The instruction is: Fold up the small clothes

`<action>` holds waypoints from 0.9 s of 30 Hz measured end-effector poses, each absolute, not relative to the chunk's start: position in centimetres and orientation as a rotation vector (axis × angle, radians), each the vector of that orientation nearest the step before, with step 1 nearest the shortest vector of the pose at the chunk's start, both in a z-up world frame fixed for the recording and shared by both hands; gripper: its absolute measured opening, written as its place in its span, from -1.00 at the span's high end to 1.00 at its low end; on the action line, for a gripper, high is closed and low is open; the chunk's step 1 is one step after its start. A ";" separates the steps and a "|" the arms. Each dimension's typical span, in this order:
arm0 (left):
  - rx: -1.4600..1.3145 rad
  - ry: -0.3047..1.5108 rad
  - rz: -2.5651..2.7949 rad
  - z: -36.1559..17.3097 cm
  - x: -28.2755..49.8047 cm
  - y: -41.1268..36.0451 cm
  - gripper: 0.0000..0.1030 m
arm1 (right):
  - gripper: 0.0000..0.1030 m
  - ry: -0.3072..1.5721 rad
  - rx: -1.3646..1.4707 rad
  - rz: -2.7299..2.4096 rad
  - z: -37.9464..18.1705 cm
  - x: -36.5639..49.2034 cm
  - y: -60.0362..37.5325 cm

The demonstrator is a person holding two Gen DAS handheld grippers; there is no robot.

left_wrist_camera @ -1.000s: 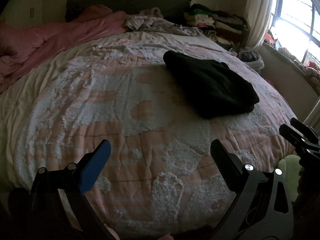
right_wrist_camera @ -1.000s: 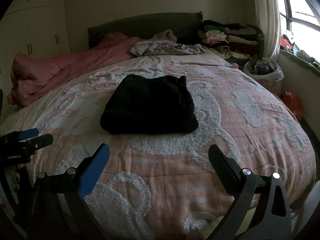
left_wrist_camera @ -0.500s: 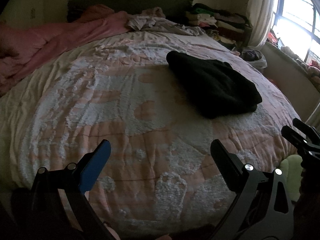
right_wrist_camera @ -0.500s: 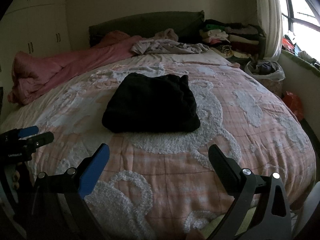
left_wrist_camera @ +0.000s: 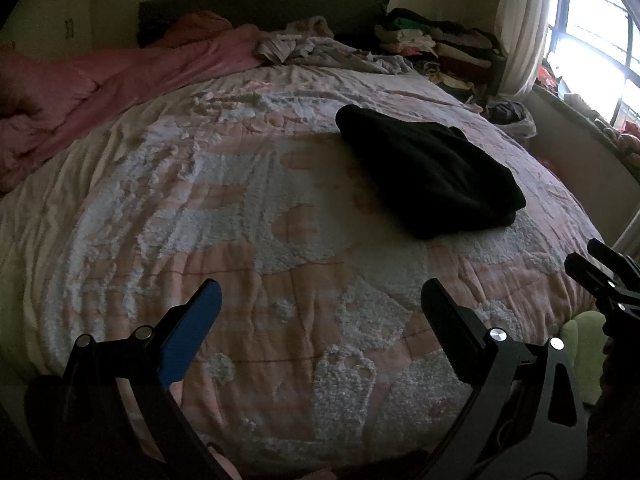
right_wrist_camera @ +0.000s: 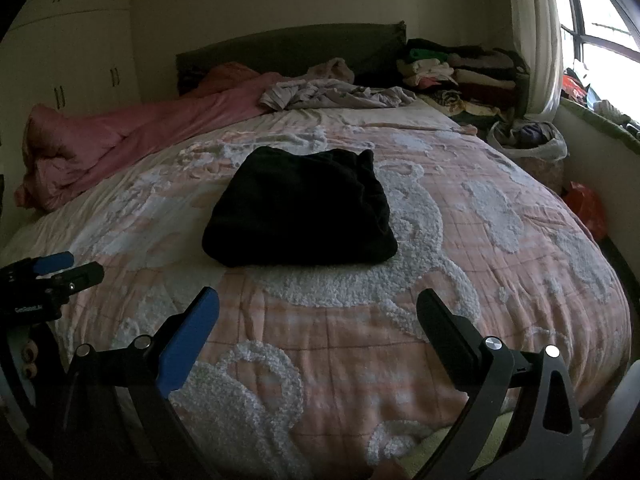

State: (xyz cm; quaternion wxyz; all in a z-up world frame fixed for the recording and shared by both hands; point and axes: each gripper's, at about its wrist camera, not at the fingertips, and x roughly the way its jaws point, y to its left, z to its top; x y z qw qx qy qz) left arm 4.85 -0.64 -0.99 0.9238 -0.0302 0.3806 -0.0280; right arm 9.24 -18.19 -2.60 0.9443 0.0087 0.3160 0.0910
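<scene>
Pink duvet (right_wrist_camera: 120, 140) (bunched) beside clothes stack (right_wrist_camera: 460, 72)

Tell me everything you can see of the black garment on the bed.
The black garment is dark, soft, fleece-like cloth, folded into a thick, roughly square bundle with a small bump at its far right corner. It lies flat mid-bed on the pink-and-white quilt, touching only that. Both grippers are short of it, jaws open and empty. Details are lost in the darkness.
</scene>
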 end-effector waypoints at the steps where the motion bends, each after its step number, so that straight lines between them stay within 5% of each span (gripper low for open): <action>1: -0.062 0.781 -0.057 -0.9 4.9 -0.6 -0.81 | -0.91 0.644 0.019 0.188 -2.6 9.3 -18.2; 27: -0.051 0.784 -0.048 -0.8 4.8 -0.5 -0.81 | -0.91 0.644 0.019 0.184 -2.5 9.2 -18.3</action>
